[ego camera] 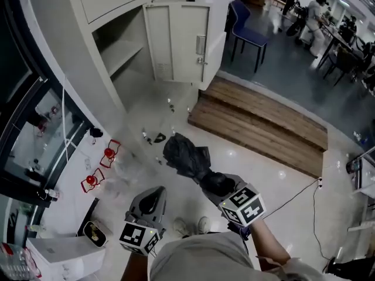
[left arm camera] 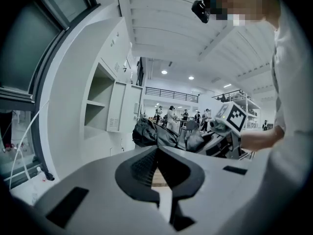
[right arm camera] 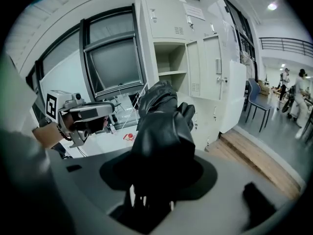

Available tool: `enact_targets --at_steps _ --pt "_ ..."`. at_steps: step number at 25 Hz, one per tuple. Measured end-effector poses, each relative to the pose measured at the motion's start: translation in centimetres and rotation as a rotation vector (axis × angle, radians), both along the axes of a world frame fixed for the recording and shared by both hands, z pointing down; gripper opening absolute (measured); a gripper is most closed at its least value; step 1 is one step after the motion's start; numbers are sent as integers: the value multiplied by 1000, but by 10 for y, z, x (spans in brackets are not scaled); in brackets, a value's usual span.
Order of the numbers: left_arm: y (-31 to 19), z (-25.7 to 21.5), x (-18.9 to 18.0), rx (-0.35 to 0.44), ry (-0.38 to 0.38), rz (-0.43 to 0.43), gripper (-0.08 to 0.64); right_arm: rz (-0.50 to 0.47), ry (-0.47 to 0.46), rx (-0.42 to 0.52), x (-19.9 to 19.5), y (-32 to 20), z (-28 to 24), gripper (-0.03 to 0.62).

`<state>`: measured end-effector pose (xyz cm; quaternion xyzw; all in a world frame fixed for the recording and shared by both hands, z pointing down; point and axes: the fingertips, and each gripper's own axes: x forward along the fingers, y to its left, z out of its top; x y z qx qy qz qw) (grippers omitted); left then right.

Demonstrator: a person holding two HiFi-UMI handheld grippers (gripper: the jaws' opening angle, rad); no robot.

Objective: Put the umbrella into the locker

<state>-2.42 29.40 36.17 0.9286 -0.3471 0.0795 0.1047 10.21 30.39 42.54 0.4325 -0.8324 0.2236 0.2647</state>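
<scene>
Pickup apparently complete: black folded umbrella (ego camera: pixel 186 157) clamped in right tool (ego camera: pixel 214 183), aloft over the floor (ego camera: pixel 246 157), at five o'clock from the open locker (ego camera: pixel 101 63). Left tool (ego camera: pixel 149 201) pinched together, empty, at seven o'clock of the umbrella. Outstanding: carrying across, placing on shelf (ego camera: pixel 120 54), releasing.

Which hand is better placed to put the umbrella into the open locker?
Right. The right gripper holds the black umbrella, aimed toward the open locker; the left gripper is shut and empty.
</scene>
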Motion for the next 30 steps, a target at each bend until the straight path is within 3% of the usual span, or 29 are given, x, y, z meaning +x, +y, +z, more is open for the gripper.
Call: enact_targets --at_steps 15,30 --pt "12 -8 -27 26 -8 9 15 1 -40 -28 -33 15 4 215" --pt "-5 -13 -62 52 -1 40 15 14 -34 -15 -67 -2 -1 215"
